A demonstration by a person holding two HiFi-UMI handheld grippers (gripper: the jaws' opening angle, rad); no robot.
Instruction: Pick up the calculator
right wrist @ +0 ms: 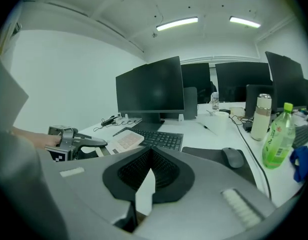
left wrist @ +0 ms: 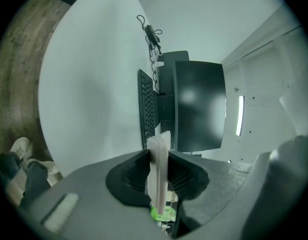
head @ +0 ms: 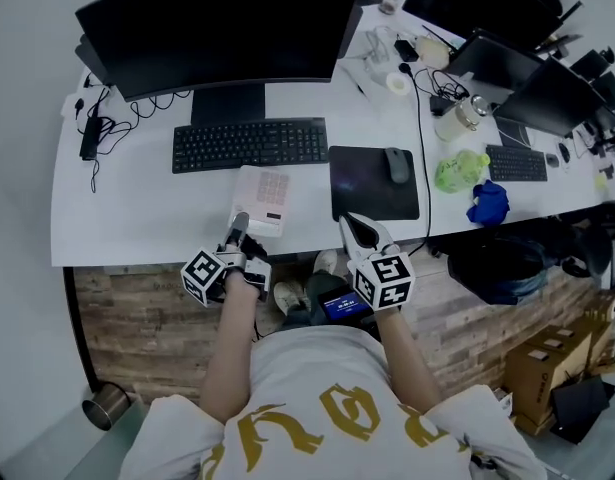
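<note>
The calculator [head: 264, 196] is a flat white slab with pinkish keys, over the desk's front edge just in front of the keyboard. My left gripper [head: 239, 225] is shut on its near edge. In the left gripper view the calculator [left wrist: 160, 143] shows edge-on as a thin white strip pinched between the jaws of the left gripper [left wrist: 158, 158]. The right gripper view shows the calculator [right wrist: 126, 141] tilted, held by the left gripper [right wrist: 99, 143]. My right gripper [head: 359, 230] hangs at the desk edge below the mouse pad, and in its own view it [right wrist: 151, 159] is shut on nothing.
A black keyboard [head: 249, 144] and a large monitor [head: 222, 28] stand behind the calculator. To the right are a black mouse pad [head: 373, 193] with a mouse [head: 397, 165], a green bottle [head: 460, 171], a blue cloth [head: 488, 205] and cables. The white desk [head: 137, 218] ends at my knees.
</note>
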